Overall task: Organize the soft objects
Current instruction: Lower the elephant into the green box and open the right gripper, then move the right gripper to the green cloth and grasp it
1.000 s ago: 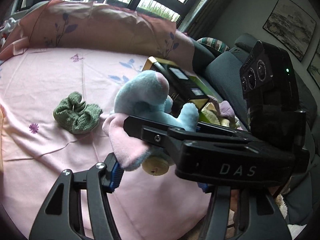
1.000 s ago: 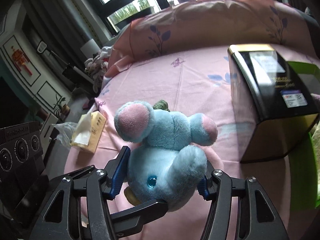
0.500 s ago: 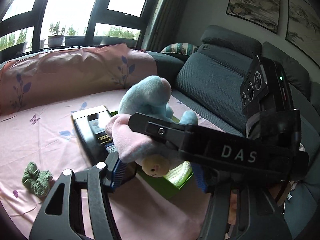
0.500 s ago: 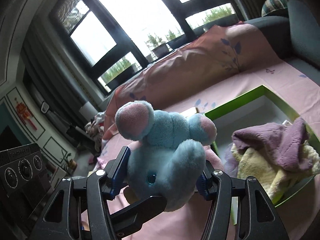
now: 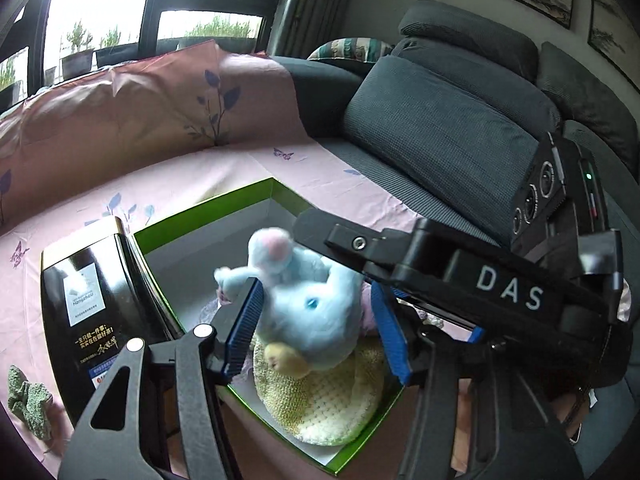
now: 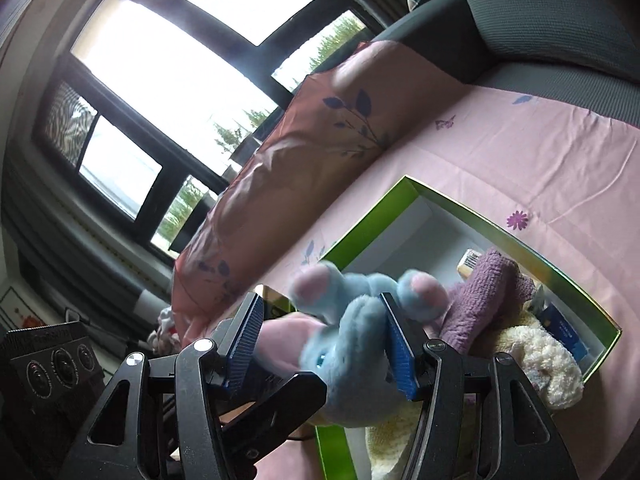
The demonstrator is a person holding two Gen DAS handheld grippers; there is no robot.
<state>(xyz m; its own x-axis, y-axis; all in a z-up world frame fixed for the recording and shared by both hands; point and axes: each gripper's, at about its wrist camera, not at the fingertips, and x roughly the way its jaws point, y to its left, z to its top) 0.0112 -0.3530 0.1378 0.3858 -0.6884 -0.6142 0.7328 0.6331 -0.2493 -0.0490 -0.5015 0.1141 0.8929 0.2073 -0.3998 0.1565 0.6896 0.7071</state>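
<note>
Left wrist view: the fluffy blue plush toy (image 5: 308,312) sits between both grippers, left gripper (image 5: 316,330) closing on it, right gripper (image 6: 322,348) clamping it. Below, the green-rimmed open box (image 5: 208,208) holds a cream knitted cloth (image 5: 324,404) and a purple towel (image 6: 480,296).

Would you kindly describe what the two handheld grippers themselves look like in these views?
Both are matte black plastic. The left gripper and right gripper each have triangular cut-out finger frames, silver pivot screws and ribbed blue pads. Seen from the left wrist, the right unit bears white "DAS" lettering and a black camera block with three round lenses and a green light. No cables or sleeves show.
</note>
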